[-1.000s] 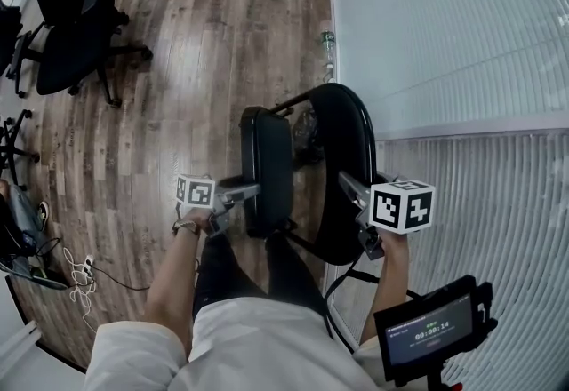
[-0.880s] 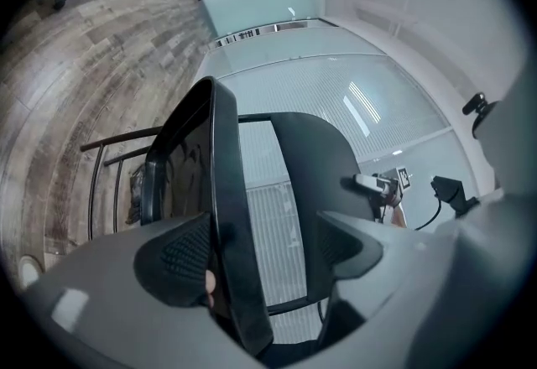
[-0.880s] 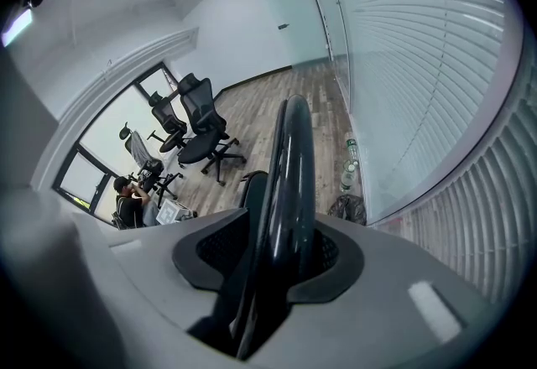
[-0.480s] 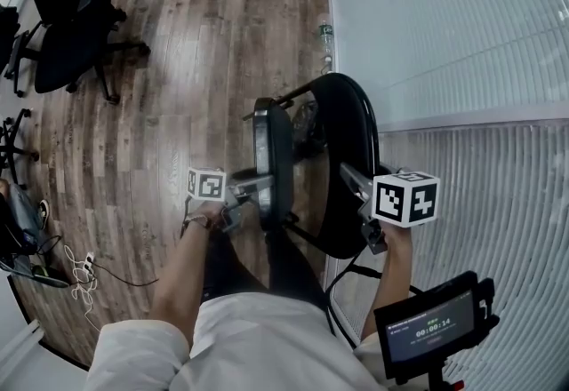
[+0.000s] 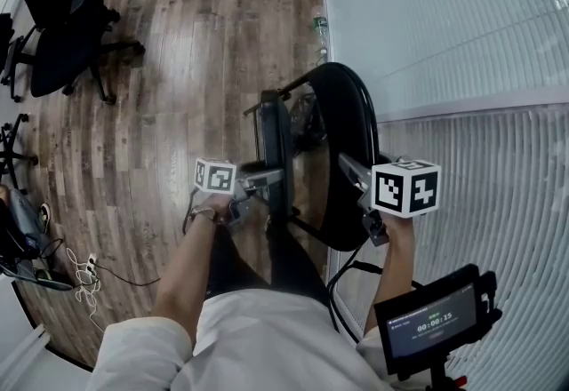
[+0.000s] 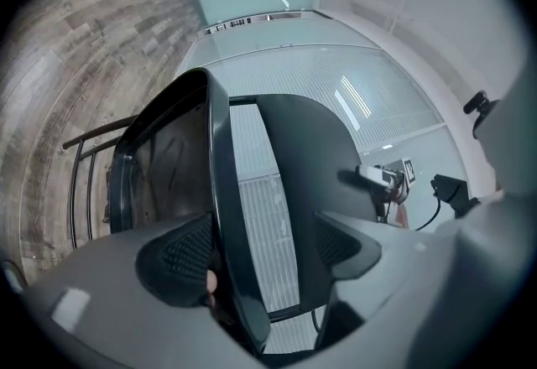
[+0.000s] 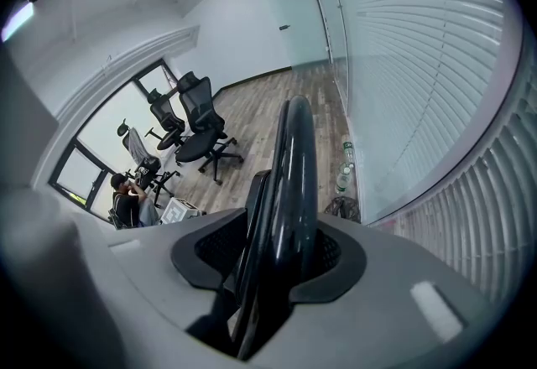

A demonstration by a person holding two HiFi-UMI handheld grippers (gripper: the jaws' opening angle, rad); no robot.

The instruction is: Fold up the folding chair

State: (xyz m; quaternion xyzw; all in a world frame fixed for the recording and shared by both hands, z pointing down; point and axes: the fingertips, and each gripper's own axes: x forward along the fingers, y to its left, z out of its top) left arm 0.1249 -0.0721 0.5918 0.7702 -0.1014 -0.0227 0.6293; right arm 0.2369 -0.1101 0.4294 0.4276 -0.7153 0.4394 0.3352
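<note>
1. Head view: the black folding chair (image 5: pixel 342 158) stands on the wooden floor (image 5: pixel 196 43), just left of a frosted glass wall (image 5: pixel 444 25), right in front of the person's legs.
2. Its seat (image 5: pixel 274 149) is tipped up on edge and stands near the backrest (image 5: pixel 345 114), with a narrow gap between the two.
3. The left gripper (image 5: pixel 271 176) reaches in from the left to the near edge of the seat. Its marker cube (image 5: pixel 215 176) sits above the person's left hand (image 5: pixel 213 207).
4. In the left gripper view, the left gripper (image 6: pixel 260 254) has its jaws wide apart. The seat's rim (image 6: pixel 222 191) stands between them, close against the left pad (image 6: pixel 180 254), and a clear gap shows before the right pad (image 6: pixel 340 243).
5. The right gripper (image 5: pixel 348 169) meets the near edge of the backrest from the right.
6. In the right gripper view, the right gripper (image 7: pixel 277 254) is clamped on the backrest's edge (image 7: pixel 294 166), with both pads pressed against it.
7. Black office chairs (image 5: pixel 58 16) stand at the far left, well apart from the folding chair.
8. A bottle (image 5: pixel 320 29) stands at the foot of the glass wall, beyond the chair.
9. A small screen (image 5: pixel 431 327) shows at the near right, and cables (image 5: pixel 84 278) lie on the floor at the near left.
</note>
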